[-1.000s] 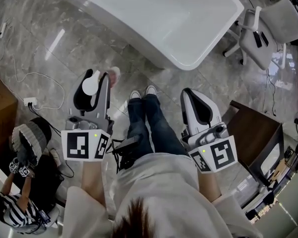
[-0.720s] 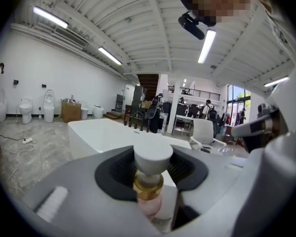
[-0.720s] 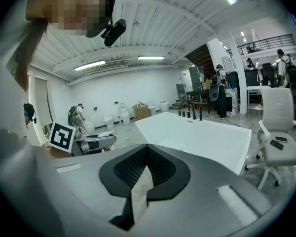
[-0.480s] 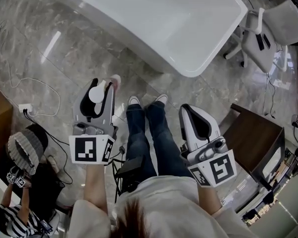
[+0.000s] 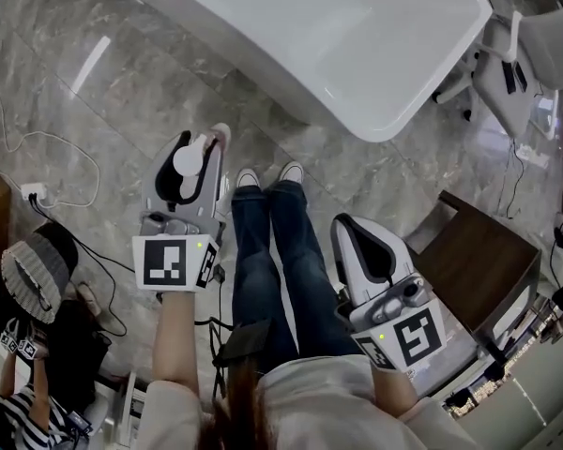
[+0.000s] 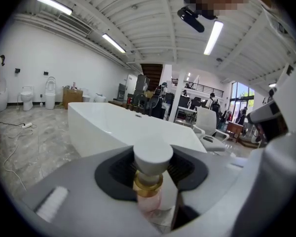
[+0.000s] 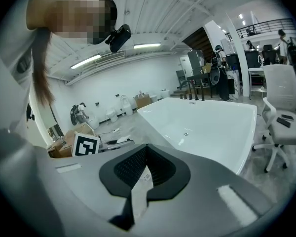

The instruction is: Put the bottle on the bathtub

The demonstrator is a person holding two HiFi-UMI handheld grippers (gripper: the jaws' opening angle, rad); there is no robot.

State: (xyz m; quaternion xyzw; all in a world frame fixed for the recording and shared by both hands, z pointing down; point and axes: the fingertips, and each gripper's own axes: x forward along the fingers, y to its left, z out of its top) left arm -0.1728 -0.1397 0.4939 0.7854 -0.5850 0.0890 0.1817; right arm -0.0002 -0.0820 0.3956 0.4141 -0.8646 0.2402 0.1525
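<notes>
Clamping the bottle point(image 6: 149, 184) just under its cap point(image 6: 153, 154), your left gripper point(image 5: 205, 146) holds something small, probably light and slick; your right gripper point(image 5: 355, 240) is closed, empty.

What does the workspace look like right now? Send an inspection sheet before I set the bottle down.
Surface: white bathtub ahead, rim bare; grey marble floor.
Job's things: bottle, white cap, gold collar, pink body, not yet on the tub.
Clutter: nothing seen.
Grippers: left gripper, fingers shut on the bottle; right gripper shut, holding nothing.
Cables: white cable and power strip on the floor, left.
Surroundings: office chair, brown table, another person at left.
</notes>
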